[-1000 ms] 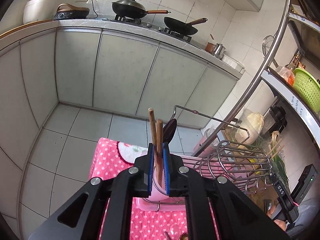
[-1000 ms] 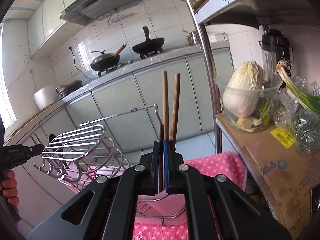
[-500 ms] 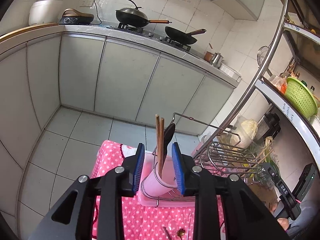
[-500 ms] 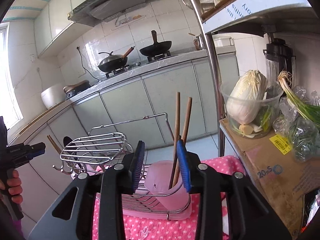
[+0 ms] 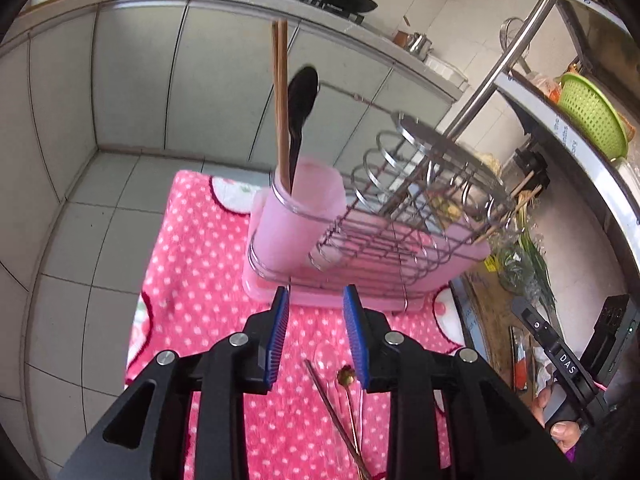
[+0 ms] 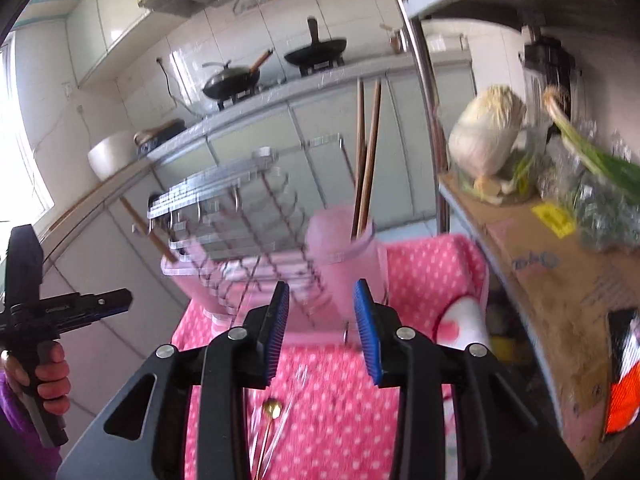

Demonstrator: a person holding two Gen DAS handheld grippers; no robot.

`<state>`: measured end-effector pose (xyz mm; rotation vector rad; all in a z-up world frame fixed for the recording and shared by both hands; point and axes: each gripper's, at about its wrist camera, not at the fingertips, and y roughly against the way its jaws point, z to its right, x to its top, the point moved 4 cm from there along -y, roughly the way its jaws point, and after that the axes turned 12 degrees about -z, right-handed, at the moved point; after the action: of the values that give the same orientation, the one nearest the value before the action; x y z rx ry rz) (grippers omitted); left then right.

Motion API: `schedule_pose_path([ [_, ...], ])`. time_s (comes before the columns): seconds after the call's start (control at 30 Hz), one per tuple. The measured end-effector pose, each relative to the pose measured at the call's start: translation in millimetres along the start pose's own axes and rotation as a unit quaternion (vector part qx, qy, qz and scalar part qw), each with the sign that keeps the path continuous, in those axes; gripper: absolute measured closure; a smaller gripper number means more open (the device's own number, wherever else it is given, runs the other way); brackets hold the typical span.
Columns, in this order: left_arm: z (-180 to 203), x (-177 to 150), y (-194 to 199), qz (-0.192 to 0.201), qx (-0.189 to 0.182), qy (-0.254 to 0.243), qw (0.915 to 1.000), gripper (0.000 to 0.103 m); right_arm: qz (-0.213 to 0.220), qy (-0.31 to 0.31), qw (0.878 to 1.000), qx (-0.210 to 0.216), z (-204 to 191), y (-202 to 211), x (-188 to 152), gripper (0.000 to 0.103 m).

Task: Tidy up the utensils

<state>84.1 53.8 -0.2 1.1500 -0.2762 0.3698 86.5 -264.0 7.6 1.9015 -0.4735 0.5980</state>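
A pink cup [image 5: 296, 216] at the left end of a wire dish rack [image 5: 420, 184] holds two wooden chopsticks [image 5: 281, 100] and a black spoon [image 5: 302, 96]. My left gripper [image 5: 316, 292] is open and empty, a short way in front of this cup. On the right end, a second pink cup [image 6: 344, 252] holds another pair of chopsticks [image 6: 368, 152]. My right gripper [image 6: 322, 286] hangs open and empty just before it. A gold spoon [image 5: 346, 376], a clear spoon [image 5: 326, 354] and a thin stick [image 5: 332, 408] lie on the pink dotted cloth [image 5: 200, 264] below the grippers.
The rack stands on a pink tray over the dotted cloth, with tiled floor to the left. A metal shelf post [image 6: 424, 92] and a cardboard box with cabbage [image 6: 484, 136] and greens are close on the right. A hand [image 6: 44, 376] holds the left gripper's handle.
Both grippers were shut on chopstick pairs above the cups. They opened, left the chopsticks standing in the cups, then drew back and tilted down toward the cloth.
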Motion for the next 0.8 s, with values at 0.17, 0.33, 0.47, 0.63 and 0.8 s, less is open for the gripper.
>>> schedule_pose_path([
  [0.17, -4, -28, -52, -0.082, -0.011, 0.025, 0.9963, 0.076, -0.063, -0.021, 0.998, 0.009, 7, -27, -31, 0.069],
  [0.33, -10, -52, -100, -0.169, -0.021, 0.058, 0.9836, 0.082, -0.104, -0.033, 0.994, 0.013, 15, -47, -54, 0.069],
  [0.47, -8, -59, -126, -0.21, -0.016, 0.07, 0.9751, 0.086, -0.121, -0.045, 0.991, 0.022, 19, -54, -63, 0.069],
  [0.63, -2, -60, -146, -0.228, 0.005, 0.071, 0.9711, 0.086, -0.13, -0.049, 0.99, 0.031, 20, -59, -65, 0.069],
  [0.8, 4, -61, -161, -0.242, 0.038, 0.064, 0.9674, 0.09, -0.134, -0.05, 0.989, 0.038, 21, -61, -66, 0.069],
])
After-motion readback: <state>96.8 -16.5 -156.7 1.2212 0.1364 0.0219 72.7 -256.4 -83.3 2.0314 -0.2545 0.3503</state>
